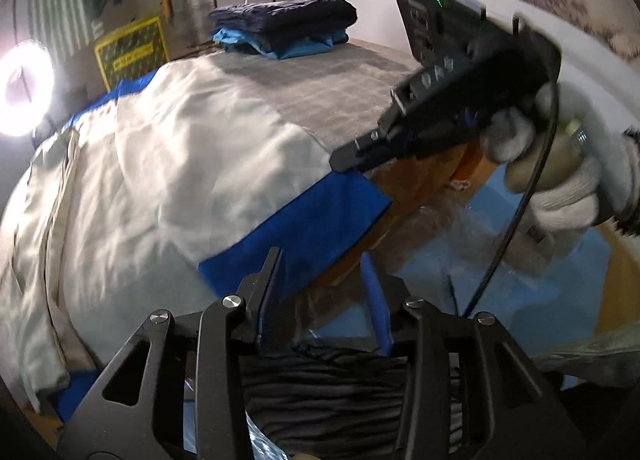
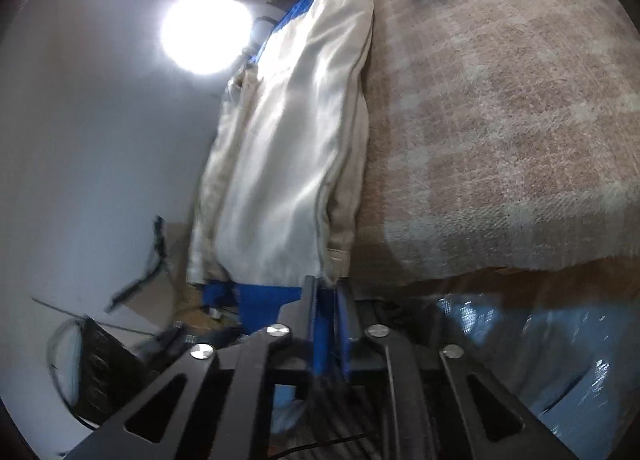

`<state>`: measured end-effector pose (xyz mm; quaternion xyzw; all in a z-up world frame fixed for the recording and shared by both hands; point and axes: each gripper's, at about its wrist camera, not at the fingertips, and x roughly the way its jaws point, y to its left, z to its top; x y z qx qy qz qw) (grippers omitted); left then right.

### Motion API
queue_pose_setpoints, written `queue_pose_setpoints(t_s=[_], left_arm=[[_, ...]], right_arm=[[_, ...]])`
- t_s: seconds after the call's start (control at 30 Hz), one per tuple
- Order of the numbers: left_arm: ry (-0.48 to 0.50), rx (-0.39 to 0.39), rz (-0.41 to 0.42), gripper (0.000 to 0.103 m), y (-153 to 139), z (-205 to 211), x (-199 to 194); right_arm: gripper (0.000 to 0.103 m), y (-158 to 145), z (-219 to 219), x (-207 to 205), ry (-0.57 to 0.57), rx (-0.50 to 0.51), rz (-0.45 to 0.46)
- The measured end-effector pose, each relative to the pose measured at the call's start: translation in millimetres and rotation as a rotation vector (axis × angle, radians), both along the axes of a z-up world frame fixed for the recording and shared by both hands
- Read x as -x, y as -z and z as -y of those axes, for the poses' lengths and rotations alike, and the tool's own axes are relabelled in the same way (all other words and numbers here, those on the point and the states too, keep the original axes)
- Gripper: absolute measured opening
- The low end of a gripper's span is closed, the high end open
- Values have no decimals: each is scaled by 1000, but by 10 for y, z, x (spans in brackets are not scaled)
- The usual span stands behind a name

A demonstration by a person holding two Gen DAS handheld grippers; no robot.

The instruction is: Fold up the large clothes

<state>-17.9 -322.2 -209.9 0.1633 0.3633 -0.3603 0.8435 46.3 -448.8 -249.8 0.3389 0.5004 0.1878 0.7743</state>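
Fold step mid-way: my right gripper (image 2: 329, 292) jaws pinch the cream-and-blue jacket (image 1: 160, 164) hem, left gripper (image 1: 320, 272) jaws part-open, empty. Next I regrip left.

A right gripper (image 2: 329, 292) pinches the blue hem of a cream jacket (image 2: 288, 148) lying on a checked blanket (image 2: 500, 120).

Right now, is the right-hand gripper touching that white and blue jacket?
Touching. The right wrist view shows the right gripper shut, pinching the jacket's hem corner.
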Motion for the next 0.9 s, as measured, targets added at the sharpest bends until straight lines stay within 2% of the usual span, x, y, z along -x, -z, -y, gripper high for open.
queue_pose_setpoints(t_s=[0.17, 0.23, 0.4, 0.47, 0.5, 0.53, 0.63, 0.67, 0.7, 0.77, 0.83, 0.9], left_arm=[[9, 11, 18, 40, 2, 209, -95], [14, -6, 26, 40, 47, 284, -127], [-36, -19, 35, 40, 177, 402, -298], [-67, -13, 24, 21, 230, 423, -384], [-78, -17, 9, 4, 259, 425, -440], [-72, 3, -25, 4, 272, 404, -482], [-41, 16, -28, 4, 246, 309, -420], [-28, 4, -24, 4, 249, 291, -385], [-21, -11, -12, 4, 257, 270, -336], [-15, -49, 12, 8, 297, 226, -245], [-16, -56, 15, 17, 319, 168, -178], [-17, -59, 24, 19, 318, 105, -116]], right_arm=[[4, -172, 5, -22, 19, -79, 4], [4, -228, -45, -49, 13, -72, 15], [3, -227, -146, -128, 18, -113, 3], [3, -247, -145, -157, 16, -99, 0], [4, -247, -147, -165, 16, -95, -4], [4, -261, -153, -166, 14, -82, -7], [23, -337, -119, -117, 10, 3, 25], [42, -343, -75, -91, 18, 20, 34], [49, -327, -12, -56, 33, 28, 38], [49, -226, 98, -21, 56, -8, 23], [49, -70, 165, -18, 75, -40, -11], [49, 56, 154, -30, 68, -37, -30]])
